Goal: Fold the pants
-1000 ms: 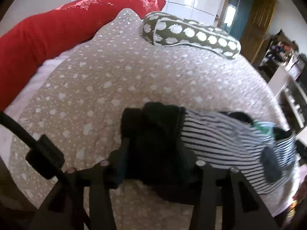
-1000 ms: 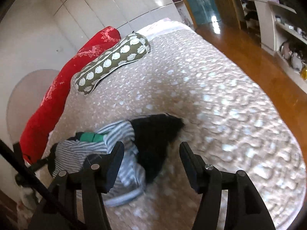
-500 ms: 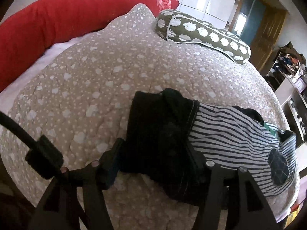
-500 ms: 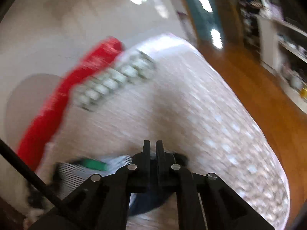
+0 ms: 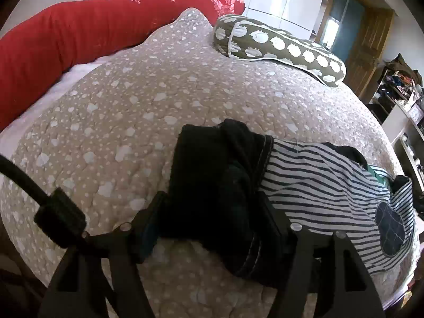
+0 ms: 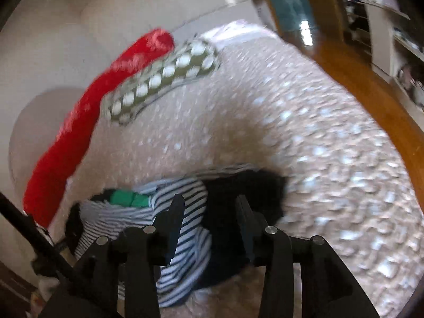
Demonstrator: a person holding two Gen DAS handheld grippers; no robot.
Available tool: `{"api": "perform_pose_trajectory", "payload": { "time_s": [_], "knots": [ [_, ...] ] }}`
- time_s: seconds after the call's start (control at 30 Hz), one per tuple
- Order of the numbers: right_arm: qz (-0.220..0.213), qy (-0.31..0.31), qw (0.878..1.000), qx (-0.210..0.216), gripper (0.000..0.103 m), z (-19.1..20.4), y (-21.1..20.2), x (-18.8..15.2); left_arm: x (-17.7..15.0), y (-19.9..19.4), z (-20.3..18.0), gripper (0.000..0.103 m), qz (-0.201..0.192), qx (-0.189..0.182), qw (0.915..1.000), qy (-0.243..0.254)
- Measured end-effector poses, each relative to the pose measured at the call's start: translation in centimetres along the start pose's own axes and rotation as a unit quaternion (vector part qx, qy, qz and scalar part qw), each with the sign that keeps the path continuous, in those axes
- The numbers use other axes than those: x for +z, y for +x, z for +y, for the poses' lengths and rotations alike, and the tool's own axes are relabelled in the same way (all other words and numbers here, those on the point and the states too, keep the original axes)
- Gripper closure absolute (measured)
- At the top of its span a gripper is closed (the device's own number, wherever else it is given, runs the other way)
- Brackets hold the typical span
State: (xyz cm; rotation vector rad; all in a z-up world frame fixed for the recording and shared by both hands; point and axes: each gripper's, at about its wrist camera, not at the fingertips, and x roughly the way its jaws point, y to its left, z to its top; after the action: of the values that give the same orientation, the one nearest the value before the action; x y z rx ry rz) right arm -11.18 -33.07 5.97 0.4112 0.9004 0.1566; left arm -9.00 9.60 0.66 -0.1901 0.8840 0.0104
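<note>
The dark pants [image 5: 214, 185] lie in a crumpled heap on the beige spotted bedspread [image 5: 127, 111], partly on a black-and-white striped garment [image 5: 318, 185]. My left gripper [image 5: 209, 212] is open, its fingers straddling the near end of the heap. In the right wrist view, which is motion-blurred, the pants [image 6: 254, 190] lie beside the striped garment [image 6: 185, 212]. My right gripper [image 6: 209, 212] is open and empty just over where the two meet.
A long red bolster [image 5: 79, 34] and an olive cushion with white spots [image 5: 278, 45] lie at the bed's far side. Something green [image 6: 127, 198] sits in the clothes pile. Wooden floor [image 6: 357, 79] and shelves [image 5: 397, 92] flank the bed.
My left gripper has opened and let go of the pants, which spread flatter on the bed. My right gripper shut half a second ago and has opened again, swinging over the clothes.
</note>
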Motion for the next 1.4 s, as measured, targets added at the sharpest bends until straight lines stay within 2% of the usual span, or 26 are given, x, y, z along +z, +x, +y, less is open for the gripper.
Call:
{"api": "perform_pose_trajectory", "payload": {
  "time_s": [0.07, 0.1, 0.13, 0.2, 0.27, 0.33, 0.43, 0.47, 0.53, 0.57, 0.63, 0.7, 0.8, 0.93, 0.97, 1.0, 1.03, 1.07, 1.1, 1.13, 1.2, 1.4],
  "knots": [
    [0.039, -0.009, 0.999, -0.006, 0.064, 0.5, 2.5, -0.1, 0.0, 0.1, 0.0, 0.035, -0.002, -0.001, 1.0000, 0.000],
    [0.056, -0.011, 0.998, -0.011, 0.083, 0.8, 3.1, 0.0, 0.0, 0.1, -0.1, 0.034, -0.002, -0.001, 1.0000, 0.001],
    [0.061, -0.007, 0.998, -0.004, 0.092, 0.8, 3.1, 0.4, -0.1, 0.1, -0.1, 0.033, -0.003, -0.001, 1.0000, 0.002],
    [0.044, 0.027, 0.997, 0.054, 0.101, 0.6, 1.2, 1.7, -0.1, 0.1, -0.1, 0.033, -0.004, 0.000, 1.0000, 0.001],
    [-0.017, 0.042, 0.997, 0.070, 0.101, 0.5, -2.4, 3.0, -0.1, 0.1, -0.1, 0.032, -0.007, 0.000, 1.0000, -0.003],
    [-0.069, 0.044, 0.995, 0.052, 0.102, 0.3, -5.3, 3.6, -0.3, 0.1, -0.3, 0.031, -0.012, 0.003, 0.9999, -0.004],
    [-0.102, 0.009, 0.993, -0.059, 0.101, 0.3, -6.5, 3.0, -0.5, 0.0, -0.5, 0.030, -0.017, 0.009, 0.9998, -0.003],
    [-0.096, 0.003, 0.993, -0.062, 0.101, 0.1, -6.2, 2.5, -0.4, -0.2, -0.4, 0.030, -0.015, 0.007, 0.9998, -0.006],
    [-0.053, 0.014, 0.998, -0.006, 0.098, -0.3, -4.8, 1.6, -0.2, -0.8, 0.0, 0.031, -0.006, -0.004, 0.9997, -0.024],
    [-0.036, 0.014, 0.999, 0.007, 0.096, 0.0, -4.1, 1.1, -0.1, -1.5, 0.4, 0.031, -0.002, -0.016, 0.9991, -0.040],
    [-0.018, -0.006, 1.000, 0.002, 0.077, 0.8, -2.8, 0.4, 0.2, -3.1, 1.0, 0.031, -0.013, -0.039, 0.9970, -0.066],
    [-0.003, -0.012, 1.000, -0.003, 0.070, 1.4, -1.2, -0.2, 0.7, -4.4, 1.3, 0.031, -0.031, -0.045, 0.9960, -0.070],
    [0.009, 0.001, 1.000, -0.002, 0.070, 1.3, 0.3, -1.2, 1.7, -5.0, 2.2, 0.031, -0.043, -0.036, 0.9956, -0.075],
    [0.009, -0.019, 1.000, -0.008, 0.072, 2.2, 1.2, -1.8, 3.1, -2.7, 3.5, 0.031, -0.005, -0.040, 0.9949, -0.093],
    [0.014, -0.024, 1.000, -0.012, 0.079, 2.4, 1.4, -1.8, 3.3, -2.1, 3.2, 0.031, 0.006, -0.036, 0.9955, -0.087],
    [0.018, -0.026, 0.999, -0.015, 0.097, 2.5, 1.6, -1.7, 3.6, -1.5, 2.4, 0.031, 0.014, -0.031, 0.9969, -0.071],
    [0.023, -0.027, 0.999, -0.017, 0.098, 2.6, 1.7, -1.5, 3.6, -1.1, 1.7, 0.031, 0.016, -0.030, 0.9978, -0.056],
    [0.022, -0.024, 0.999, -0.016, 0.099, 2.6, 1.6, -1.3, 3.7, -0.8, 1.0, 0.035, 0.020, -0.028, 0.9987, -0.038],
    [0.019, -0.022, 0.999, -0.013, 0.100, 2.7, 1.5, -1.1, 3.8, -0.2, 0.0, 0.063, 0.031, -0.023, 0.9992, -0.013],
    [0.018, -0.020, 1.000, -0.011, 0.100, 2.8, 1.3, -0.8, 4.0, 0.3, -0.9, 0.075, 0.045, -0.002, 0.9989, 0.010],
    [0.009, -0.016, 1.000, -0.006, 0.101, 3.3, 0.8, 0.1, 4.4, 0.5, -1.3, 0.077, 0.046, 0.006, 0.9988, 0.012],
    [-0.054, -0.011, 0.998, 0.013, 0.101, 4.9, -2.6, 2.9, 5.3, -0.3, 1.4, 0.078, 0.040, 0.014, 0.9982, -0.044]
  ]
}}
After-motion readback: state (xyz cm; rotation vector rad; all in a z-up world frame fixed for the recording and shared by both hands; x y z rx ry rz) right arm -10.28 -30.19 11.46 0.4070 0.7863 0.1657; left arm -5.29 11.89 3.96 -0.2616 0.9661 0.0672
